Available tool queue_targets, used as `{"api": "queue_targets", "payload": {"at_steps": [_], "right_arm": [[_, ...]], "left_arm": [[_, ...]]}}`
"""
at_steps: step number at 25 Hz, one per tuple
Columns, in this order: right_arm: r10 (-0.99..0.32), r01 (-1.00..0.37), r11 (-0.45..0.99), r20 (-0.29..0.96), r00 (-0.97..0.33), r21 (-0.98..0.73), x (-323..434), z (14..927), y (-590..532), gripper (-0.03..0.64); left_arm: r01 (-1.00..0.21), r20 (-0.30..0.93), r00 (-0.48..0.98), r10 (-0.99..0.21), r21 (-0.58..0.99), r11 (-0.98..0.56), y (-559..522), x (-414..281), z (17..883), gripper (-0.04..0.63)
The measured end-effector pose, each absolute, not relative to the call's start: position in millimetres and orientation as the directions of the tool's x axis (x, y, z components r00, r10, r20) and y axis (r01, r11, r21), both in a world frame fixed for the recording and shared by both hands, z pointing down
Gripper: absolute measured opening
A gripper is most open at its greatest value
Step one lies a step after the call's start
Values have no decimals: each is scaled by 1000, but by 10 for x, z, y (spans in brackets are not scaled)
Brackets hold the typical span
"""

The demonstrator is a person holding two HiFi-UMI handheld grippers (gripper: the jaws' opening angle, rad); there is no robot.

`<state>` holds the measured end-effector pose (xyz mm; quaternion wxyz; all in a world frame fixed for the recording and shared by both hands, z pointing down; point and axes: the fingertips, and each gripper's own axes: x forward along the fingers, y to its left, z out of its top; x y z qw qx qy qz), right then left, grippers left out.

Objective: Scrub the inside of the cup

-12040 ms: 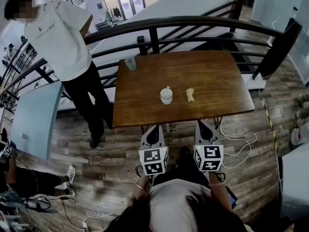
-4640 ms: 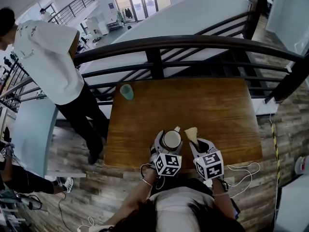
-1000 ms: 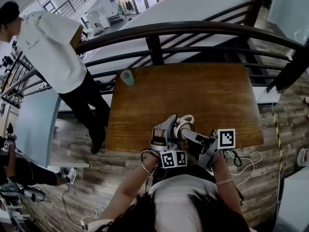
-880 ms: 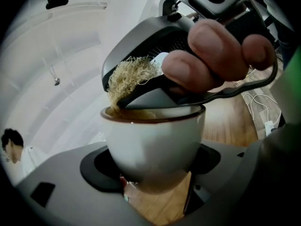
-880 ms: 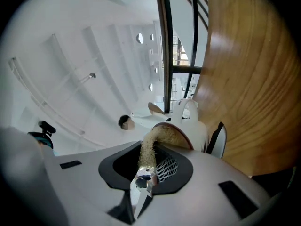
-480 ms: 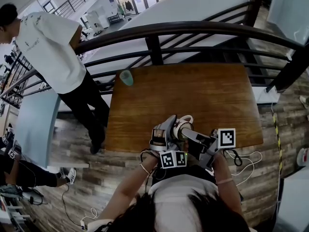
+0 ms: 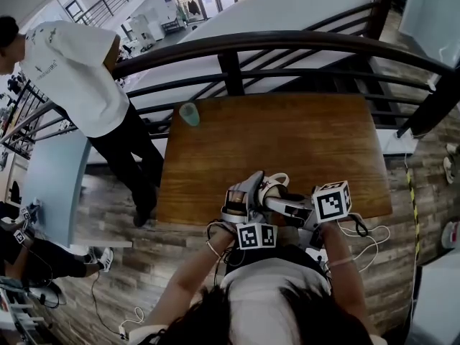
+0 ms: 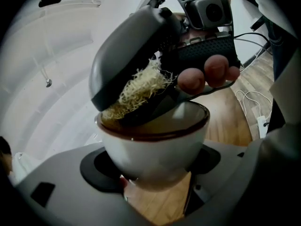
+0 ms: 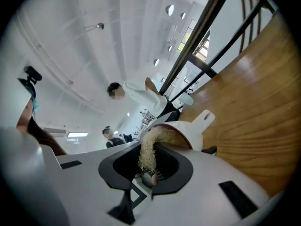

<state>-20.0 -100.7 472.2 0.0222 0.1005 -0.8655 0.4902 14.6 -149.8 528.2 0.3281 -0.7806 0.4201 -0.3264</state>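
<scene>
Left gripper view shows the left tool clamped on the white cup, held over the wooden desk near its front edge. The right tool pinches a loofah scrubber, its end dipping inside the cup's brown rim.

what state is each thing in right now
left gripper, shut on the cup
right gripper, shut on the loofah scrubber
cup, clamped by its sides, loofah scrubber in its mouth
loofah scrubber, pinched at one end, other end pushed into the cup
teal tumbler, upright on the table, untouched
</scene>
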Motion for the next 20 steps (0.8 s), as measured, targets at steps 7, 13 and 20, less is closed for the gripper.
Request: {"api": "queue_targets", "payload": {"at_steps": [7,13,20], "right_arm": [[-58,-281,627,316,-947,-727,-213,4804,-917,74],[15,-308,721,458,-889,-621,-265,4899,-848,74],[53,-301,814,580,-813,-496,-303,5045,-785,74]], "left_arm": [[-412,254,441,-861,-795,-445,-1481,196,5299,403],[-382,279,448,-849,-799,-464,-1475,179,5337,403],[-368,300,448,-843,-797,-479,-1461,150,5433,403]]}}
